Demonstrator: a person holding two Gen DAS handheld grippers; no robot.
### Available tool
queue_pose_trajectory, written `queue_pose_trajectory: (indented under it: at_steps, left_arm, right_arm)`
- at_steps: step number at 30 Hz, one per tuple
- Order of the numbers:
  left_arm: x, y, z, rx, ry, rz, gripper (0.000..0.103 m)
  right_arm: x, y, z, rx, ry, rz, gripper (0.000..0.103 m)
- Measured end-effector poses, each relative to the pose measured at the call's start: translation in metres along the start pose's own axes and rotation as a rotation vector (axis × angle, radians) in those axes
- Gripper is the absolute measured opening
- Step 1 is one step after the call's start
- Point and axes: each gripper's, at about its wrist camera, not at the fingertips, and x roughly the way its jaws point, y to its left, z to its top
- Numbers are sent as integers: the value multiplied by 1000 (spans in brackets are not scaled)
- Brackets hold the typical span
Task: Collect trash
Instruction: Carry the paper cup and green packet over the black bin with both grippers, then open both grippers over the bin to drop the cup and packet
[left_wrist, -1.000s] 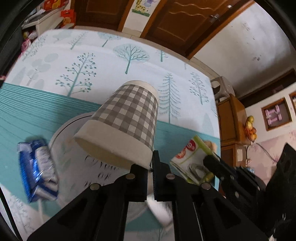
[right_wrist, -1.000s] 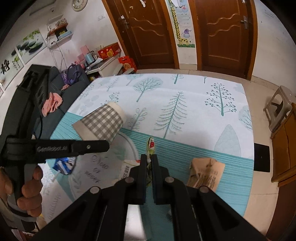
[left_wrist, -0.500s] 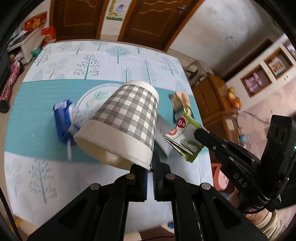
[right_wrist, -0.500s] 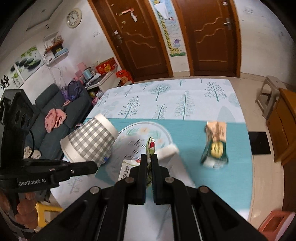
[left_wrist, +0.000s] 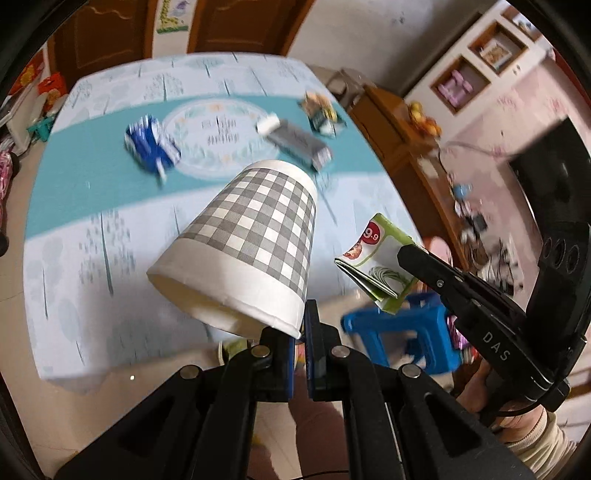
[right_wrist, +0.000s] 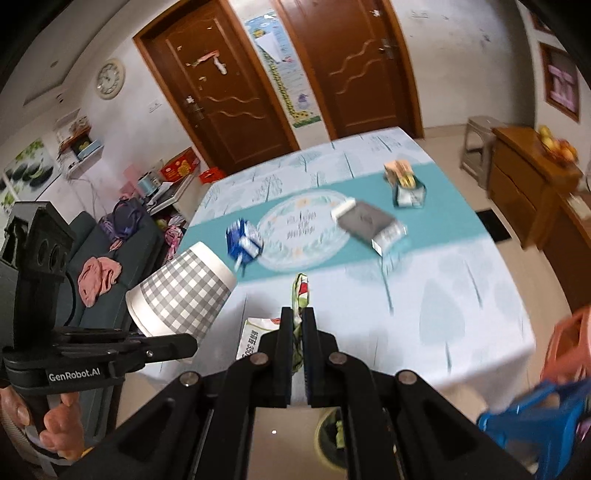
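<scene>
My left gripper (left_wrist: 300, 325) is shut on the rim of a grey checked paper cup (left_wrist: 251, 251), which hangs tilted with its mouth toward me. The same cup (right_wrist: 181, 291) and the left gripper (right_wrist: 188, 347) show at the left of the right wrist view. My right gripper (right_wrist: 297, 317) is shut on a folded green and white wrapper (right_wrist: 300, 291). In the left wrist view that wrapper (left_wrist: 376, 266) sits in the right gripper (left_wrist: 402, 254). Both grippers hang at the near edge of the table (right_wrist: 461, 302), partly over the floor.
On the teal runner lie a blue wrapper (right_wrist: 242, 243), a grey packet (right_wrist: 365, 223) and a brown and green packet (right_wrist: 404, 184). A white packet (right_wrist: 255, 332) lies at the near table edge. A blue stool (right_wrist: 535, 417), a pink stool (right_wrist: 569, 343) and a round rim (right_wrist: 332, 435) are on the floor.
Both grippers have drawn back from the middle of the table toward its near edge, each keeping its item. The table's litter now looks farther off, and both views have rolled.
</scene>
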Motion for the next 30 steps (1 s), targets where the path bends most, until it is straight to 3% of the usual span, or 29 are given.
queue_pose_trajectory:
  at_steps: [9, 15, 22, 30]
  left_arm:
    - [30, -18, -68, 17, 156, 5, 2]
    - [79, -29, -101, -11, 223, 10, 2]
    - [168, -25, -139, -52, 295, 46, 2]
    - [276, 14, -170, -102, 345, 105, 3]
  right_arm:
    - [-9, -13, -77, 109, 121, -50, 4]
    - [11, -41, -119, 129, 210, -74, 4]
    - [73, -82, -168, 118, 323, -88, 4]
    - [169, -129, -226, 103, 416, -105, 4]
